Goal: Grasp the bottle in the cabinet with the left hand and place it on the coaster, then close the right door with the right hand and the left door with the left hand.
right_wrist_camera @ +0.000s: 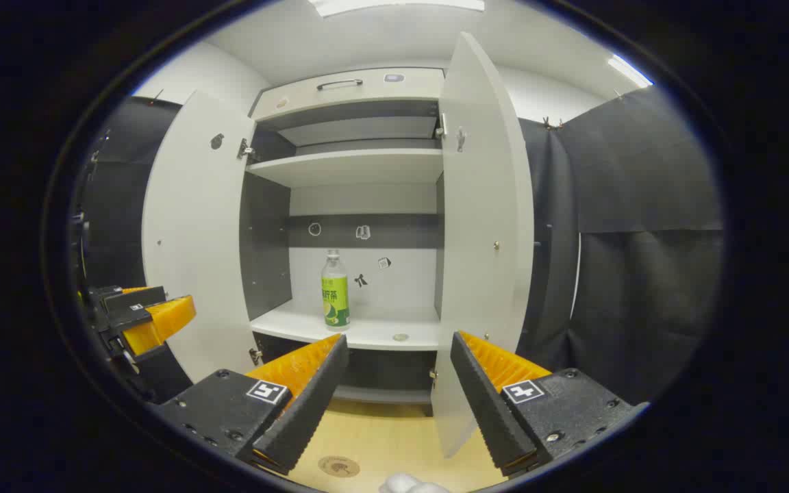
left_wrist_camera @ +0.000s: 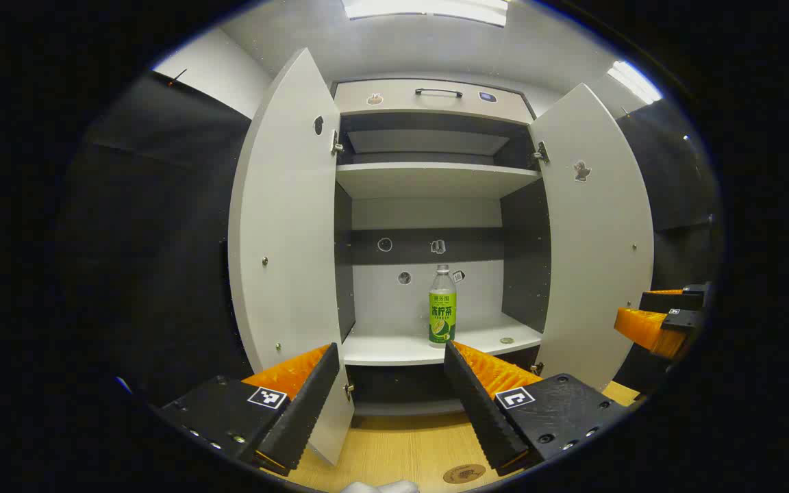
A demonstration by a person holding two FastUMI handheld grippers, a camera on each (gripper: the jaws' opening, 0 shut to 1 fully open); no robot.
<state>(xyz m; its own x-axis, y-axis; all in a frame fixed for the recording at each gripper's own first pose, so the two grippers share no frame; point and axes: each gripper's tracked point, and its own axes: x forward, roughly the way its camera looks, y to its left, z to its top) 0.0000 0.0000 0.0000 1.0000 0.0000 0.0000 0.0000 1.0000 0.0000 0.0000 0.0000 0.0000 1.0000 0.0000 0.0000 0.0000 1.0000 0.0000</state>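
Observation:
A clear bottle (left_wrist_camera: 442, 306) (right_wrist_camera: 335, 290) with a green label stands upright on the cabinet's lower shelf (left_wrist_camera: 422, 346). Both doors hang wide open: the left door (left_wrist_camera: 288, 239) (right_wrist_camera: 192, 239) and the right door (left_wrist_camera: 596, 233) (right_wrist_camera: 483, 226). A round brown coaster (left_wrist_camera: 464, 473) (right_wrist_camera: 338, 466) lies on the wooden tabletop in front of the cabinet. My left gripper (left_wrist_camera: 391, 383) is open, well short of the shelf, with nothing between its fingers. My right gripper (right_wrist_camera: 398, 380) is open too, near the right door's edge. The right gripper (left_wrist_camera: 661, 322) also shows at the far right of the left gripper view, and the left gripper (right_wrist_camera: 141, 318) at the left of the right gripper view.
An upper shelf (left_wrist_camera: 435, 179) and a top drawer with a dark handle (left_wrist_camera: 438, 92) sit above the bottle. A small round object (left_wrist_camera: 506, 340) lies on the lower shelf to the bottle's right. Black cloth walls flank the cabinet. Wooden tabletop (left_wrist_camera: 394, 448) stretches below the grippers.

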